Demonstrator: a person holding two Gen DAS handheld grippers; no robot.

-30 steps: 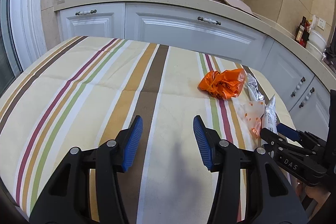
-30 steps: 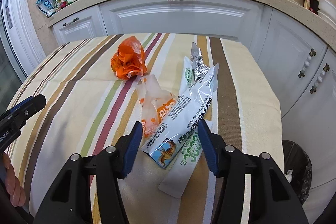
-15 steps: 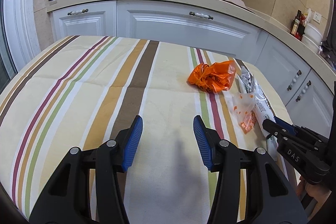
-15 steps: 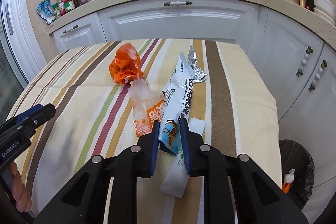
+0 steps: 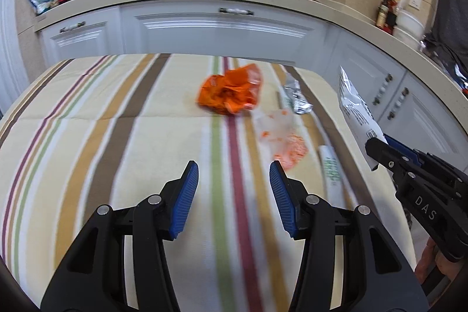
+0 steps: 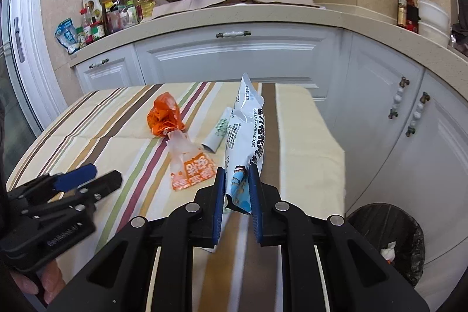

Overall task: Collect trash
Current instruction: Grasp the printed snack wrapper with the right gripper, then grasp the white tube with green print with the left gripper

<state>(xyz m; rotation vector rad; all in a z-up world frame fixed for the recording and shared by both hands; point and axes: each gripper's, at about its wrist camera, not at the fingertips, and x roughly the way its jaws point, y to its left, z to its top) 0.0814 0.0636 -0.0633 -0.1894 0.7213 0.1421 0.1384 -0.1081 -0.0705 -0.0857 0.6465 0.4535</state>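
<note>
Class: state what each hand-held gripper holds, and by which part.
Right hand-held gripper grips the white printed powder packet by its bottom end; left hand-held gripper holds nothing.

Bare striped cloth [image 5: 87,136] left of wrappers [image 5: 229,92]

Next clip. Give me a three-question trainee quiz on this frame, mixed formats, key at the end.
1. True or false: the right gripper is shut on the white milk powder packet.
2. Which piece lies farthest from the grippers: A) crumpled orange bag, B) clear orange-printed bag, C) white tube wrapper?
3. What stands on the floor right of the table?

Key: 1 true. 2 A. 3 a black-lined trash bin.
</note>
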